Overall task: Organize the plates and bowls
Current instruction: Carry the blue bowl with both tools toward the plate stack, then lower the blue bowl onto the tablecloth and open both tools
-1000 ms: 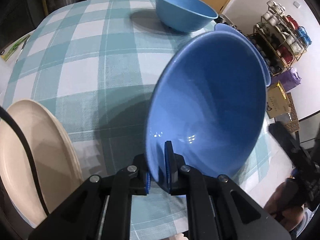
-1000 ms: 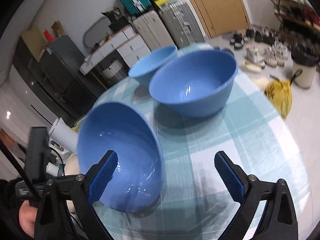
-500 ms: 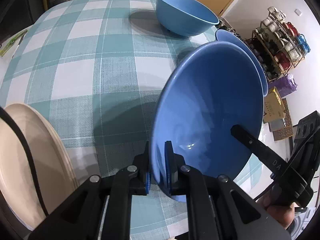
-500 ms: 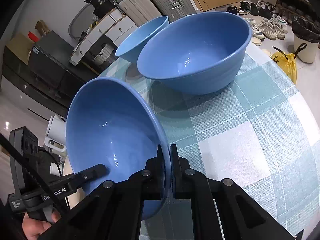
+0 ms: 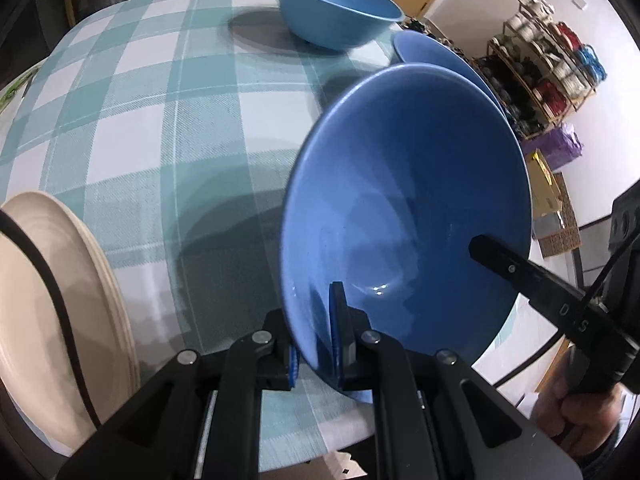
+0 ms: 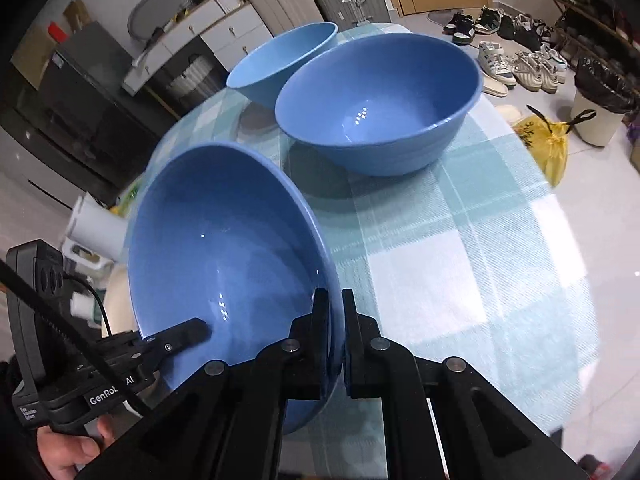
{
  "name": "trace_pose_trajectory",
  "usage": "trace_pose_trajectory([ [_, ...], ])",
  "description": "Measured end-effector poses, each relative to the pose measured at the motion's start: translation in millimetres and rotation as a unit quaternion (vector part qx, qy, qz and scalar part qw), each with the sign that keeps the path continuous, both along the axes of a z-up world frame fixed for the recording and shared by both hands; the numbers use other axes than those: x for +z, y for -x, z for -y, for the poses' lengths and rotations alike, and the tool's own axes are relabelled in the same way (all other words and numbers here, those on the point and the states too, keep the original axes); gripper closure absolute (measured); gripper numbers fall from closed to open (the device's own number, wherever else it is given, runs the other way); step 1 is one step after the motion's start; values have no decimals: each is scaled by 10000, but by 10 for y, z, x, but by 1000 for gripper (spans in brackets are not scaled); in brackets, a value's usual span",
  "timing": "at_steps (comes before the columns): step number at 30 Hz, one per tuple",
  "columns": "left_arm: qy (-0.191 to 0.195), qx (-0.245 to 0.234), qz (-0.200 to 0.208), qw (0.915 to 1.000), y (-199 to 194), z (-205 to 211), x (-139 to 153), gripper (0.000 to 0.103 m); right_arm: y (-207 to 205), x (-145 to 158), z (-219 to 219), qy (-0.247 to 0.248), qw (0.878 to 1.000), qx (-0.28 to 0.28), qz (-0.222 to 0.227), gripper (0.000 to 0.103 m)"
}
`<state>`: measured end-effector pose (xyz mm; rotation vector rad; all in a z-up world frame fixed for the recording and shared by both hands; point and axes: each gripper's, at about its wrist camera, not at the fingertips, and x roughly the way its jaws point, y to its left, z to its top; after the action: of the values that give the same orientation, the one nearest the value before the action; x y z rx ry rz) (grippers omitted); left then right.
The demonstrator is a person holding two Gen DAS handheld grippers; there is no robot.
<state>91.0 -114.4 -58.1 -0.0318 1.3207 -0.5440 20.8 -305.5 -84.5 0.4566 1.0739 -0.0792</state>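
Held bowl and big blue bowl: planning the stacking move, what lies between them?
Only bare checked tablecloth, seen in the right wrist view, between the held bowl and big bowl.

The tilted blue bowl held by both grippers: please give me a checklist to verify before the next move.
1. Left gripper shut on the tilted blue bowl rim: ok.
2. Right gripper shut on the opposite rim: ok.
3. Bowl empty: ok.
4. Wide blue bowl upright, empty, ready to receive it: ok.
5. Held bowl clear of the checked tablecloth: cannot tell.
6. Beige plate away from the path: ok.
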Motion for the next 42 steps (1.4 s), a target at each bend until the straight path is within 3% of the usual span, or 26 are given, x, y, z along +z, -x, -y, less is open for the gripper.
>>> trace_pose_trajectory([
  [9,-35,-433,-95,9990,367,75,-48,93,323,-83,14,56,9982,24,-597,97],
  [14,-58,-470,-59,9989,414,75,-97,90,340,-87,-4,92,9978,17,-653,97],
  [24,-42,-336,119,9994,349,7,-89,66,96,-80,-6,219,9979,-63,-613,97],
  [28,-89,-380,226,9990,340,10,-52,62,63,-85,9,219,9980,-28,-599,95],
  [34,-81,-273,268,9992,290,6,-18,56,57,-32,-19,444,9982,53,-402,77],
  [38,-100,-278,287,9991,276,10,-9,56,53,39,-48,659,9977,93,-124,58],
  [42,-141,-260,362,9989,275,-10,25,56,95,165,-37,814,9963,30,274,56],
])
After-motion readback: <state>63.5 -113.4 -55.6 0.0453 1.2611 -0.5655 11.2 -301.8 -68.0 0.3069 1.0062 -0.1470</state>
